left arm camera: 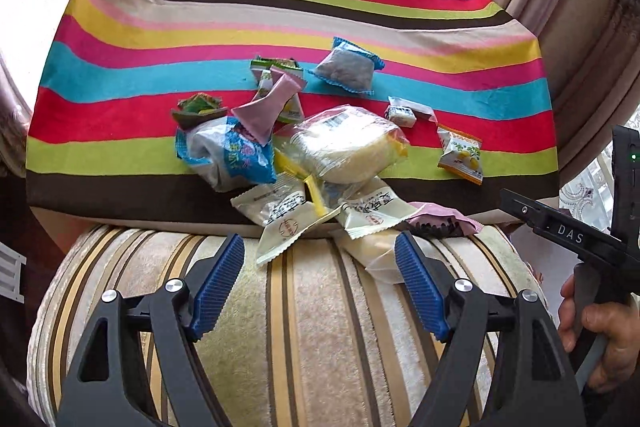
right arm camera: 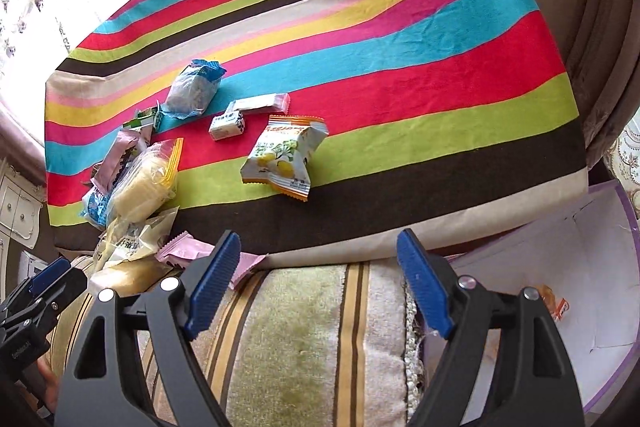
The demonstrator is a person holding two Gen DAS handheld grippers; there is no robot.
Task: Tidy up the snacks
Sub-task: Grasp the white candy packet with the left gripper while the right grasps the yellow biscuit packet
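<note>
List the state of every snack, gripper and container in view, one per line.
left gripper: open, empty
right gripper: open, empty
lemon packet: sealed, lying apart on the striped cloth
snack pile: heaped, overhanging the cloth's near edge
white box: open

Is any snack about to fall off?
Yes. A cream packet and a pink wrapper hang over the striped cloth's near edge onto the cushion. The other snacks sit jumbled in one heap.

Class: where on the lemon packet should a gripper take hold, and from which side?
Grip the lemon packet across its puffed middle, coming from above: it lies flat on the striped cloth, apart from the other snacks, with both long sides free.
</note>
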